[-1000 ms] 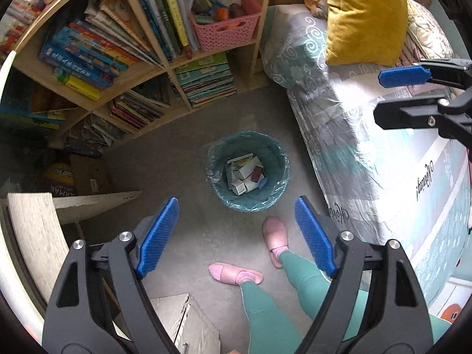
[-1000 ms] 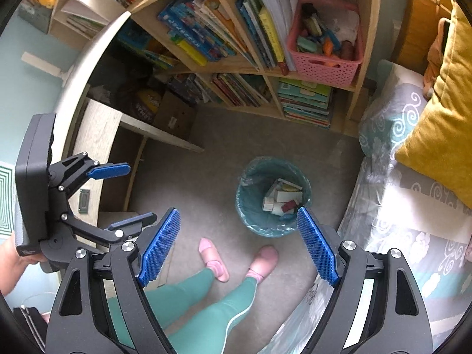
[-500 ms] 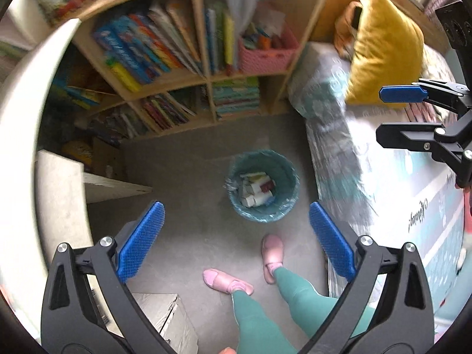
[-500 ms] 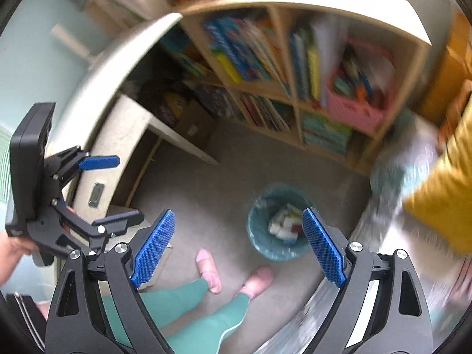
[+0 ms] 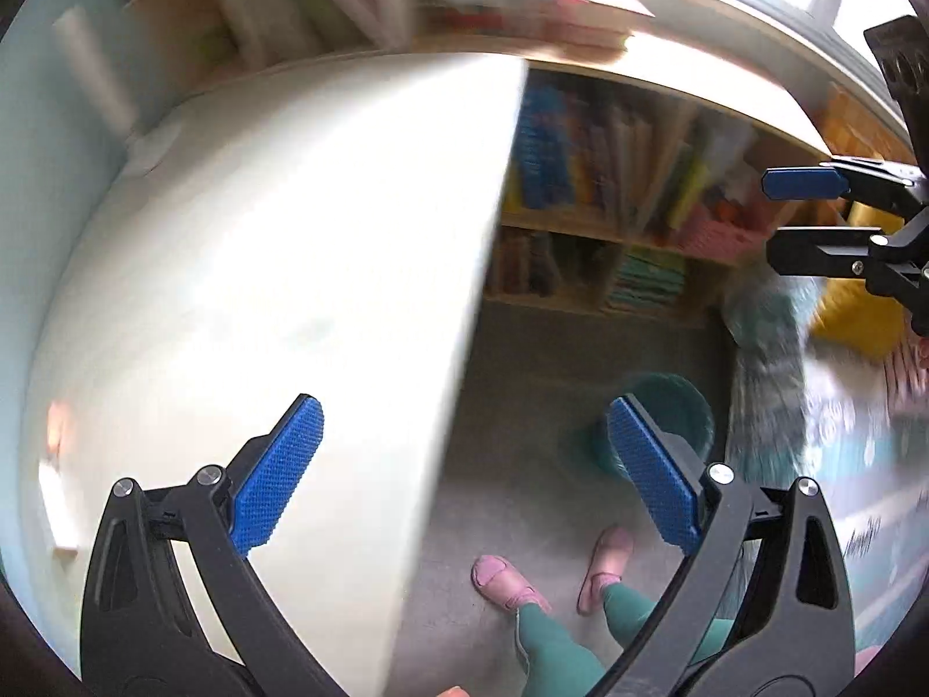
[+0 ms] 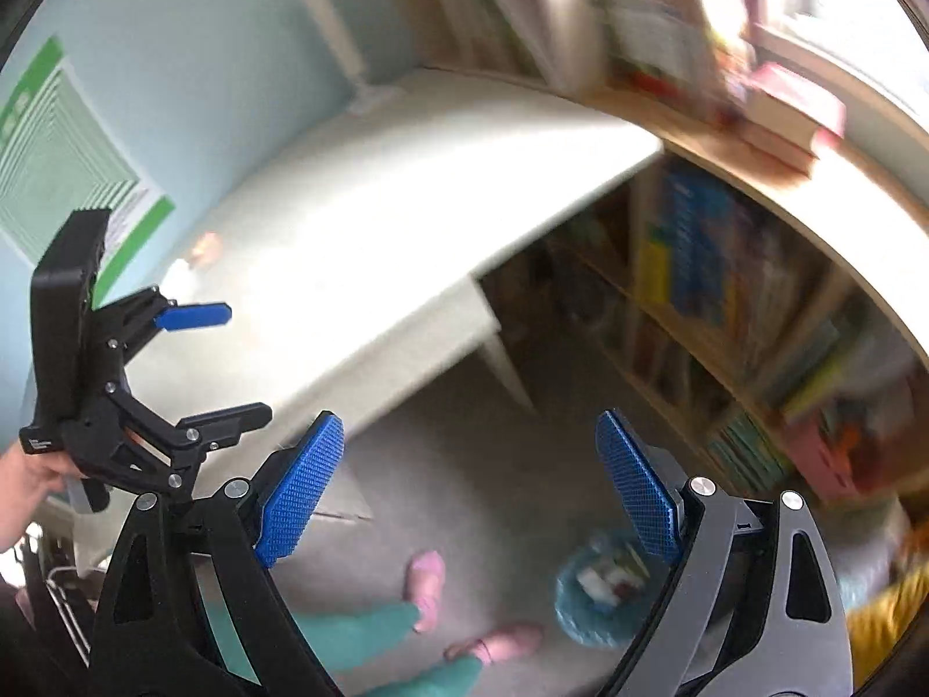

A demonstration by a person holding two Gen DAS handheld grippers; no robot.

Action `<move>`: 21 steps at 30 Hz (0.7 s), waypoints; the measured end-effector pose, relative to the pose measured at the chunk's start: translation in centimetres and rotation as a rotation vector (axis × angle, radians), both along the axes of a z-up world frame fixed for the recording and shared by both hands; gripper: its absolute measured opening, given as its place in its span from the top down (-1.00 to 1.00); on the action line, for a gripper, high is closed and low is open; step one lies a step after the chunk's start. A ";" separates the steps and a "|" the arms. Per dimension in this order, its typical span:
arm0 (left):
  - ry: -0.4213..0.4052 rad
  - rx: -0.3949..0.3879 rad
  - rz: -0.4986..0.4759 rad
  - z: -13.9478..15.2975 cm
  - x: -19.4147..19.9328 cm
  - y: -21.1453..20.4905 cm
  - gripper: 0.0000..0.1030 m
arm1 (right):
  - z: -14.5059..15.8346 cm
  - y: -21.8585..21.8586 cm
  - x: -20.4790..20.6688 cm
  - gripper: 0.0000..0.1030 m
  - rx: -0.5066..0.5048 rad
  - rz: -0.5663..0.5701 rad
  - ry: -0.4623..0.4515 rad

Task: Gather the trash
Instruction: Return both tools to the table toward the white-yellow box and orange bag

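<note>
Grey floor carries the bin (image 6: 604, 589) with trash, beside the pink slippers (image 6: 427, 578). Both left tongs (image 5: 464, 482) and right tongs (image 6: 467, 485) are spread wide, pinching nothing, near the white bench (image 5: 278, 267).

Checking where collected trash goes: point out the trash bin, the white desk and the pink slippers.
trash bin (image 6: 604, 592), right wrist view, its contents.
white desk (image 5: 278, 267), left wrist view, bare top.
pink slippers (image 5: 499, 581), left wrist view, nearer slipper's upper.

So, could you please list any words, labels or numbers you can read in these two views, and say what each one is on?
None can be read.
Books on the shelves: spines too blurred.
Green poster on the wall: its print is too small and blurred.
Left gripper: a small white label on its body, too small to read.
Boxes in the bin: blurred.
</note>
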State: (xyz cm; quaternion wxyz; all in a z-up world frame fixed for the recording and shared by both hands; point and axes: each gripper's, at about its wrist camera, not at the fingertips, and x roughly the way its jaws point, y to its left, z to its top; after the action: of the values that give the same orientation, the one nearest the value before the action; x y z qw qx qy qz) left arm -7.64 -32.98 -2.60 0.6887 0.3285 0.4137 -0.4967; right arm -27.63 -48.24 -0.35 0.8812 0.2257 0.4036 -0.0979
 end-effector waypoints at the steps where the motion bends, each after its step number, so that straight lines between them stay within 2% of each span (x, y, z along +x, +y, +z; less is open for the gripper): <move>1: 0.003 -0.009 0.033 0.4 1.6 1.2 -0.87 | 0.4 0.6 1.8 -0.71 -0.010 0.029 -0.001; 6: -0.023 -0.024 0.183 1.4 7.4 6.3 -0.87 | 1.6 3.5 10.0 -0.71 0.021 0.167 0.032; 11: -0.061 -0.021 0.346 1.8 13.7 11.9 -0.87 | 2.9 8.3 17.6 -0.71 -0.069 0.313 0.032; 15: -0.077 -0.008 0.470 1.7 18.1 16.5 -0.87 | 3.3 11.9 23.0 -0.71 -0.081 0.428 0.035; 21: -0.081 0.014 0.595 1.4 22.4 21.7 -0.87 | 3.7 17.2 29.6 -0.71 -0.099 0.569 0.021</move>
State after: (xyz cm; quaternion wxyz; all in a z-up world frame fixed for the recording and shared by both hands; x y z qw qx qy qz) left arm 14.71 -11.26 -1.24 0.8176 0.2171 0.4675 -0.2568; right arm 2.00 -31.01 3.33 0.8790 0.0593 0.4546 0.1314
